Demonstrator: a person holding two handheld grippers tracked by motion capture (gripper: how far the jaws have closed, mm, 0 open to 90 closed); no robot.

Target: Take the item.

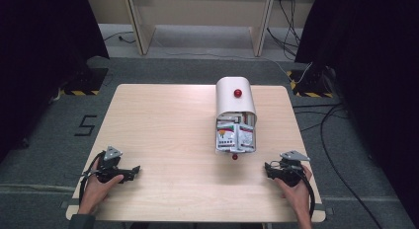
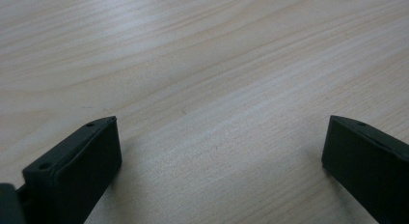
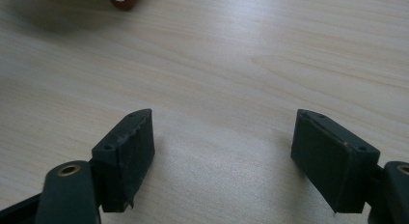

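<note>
A white rounded box [image 1: 235, 103] with a red knob [image 1: 238, 93] on top stands on the wooden table [image 1: 168, 125], right of centre. Its front flap [image 1: 235, 138] lies open toward me, showing several packets inside, and a second red knob [image 1: 235, 156] sits at the flap's near edge. My left gripper [image 1: 132, 171] rests at the table's near left, open, with bare wood between its jaws [image 2: 219, 137]. My right gripper [image 1: 268, 167] rests at the near right, open too, with bare wood between its fingertips [image 3: 222, 132]. The flap's red knob [image 3: 123, 3] peeks in at the top of the right gripper view.
Beyond the table stand a pale wooden frame [image 1: 143, 21] and cables [image 1: 289, 26] on the grey floor. Black curtains [image 1: 44, 36] hang at both sides. A floor mark shaped like a 5 [image 1: 86, 125] lies to the left.
</note>
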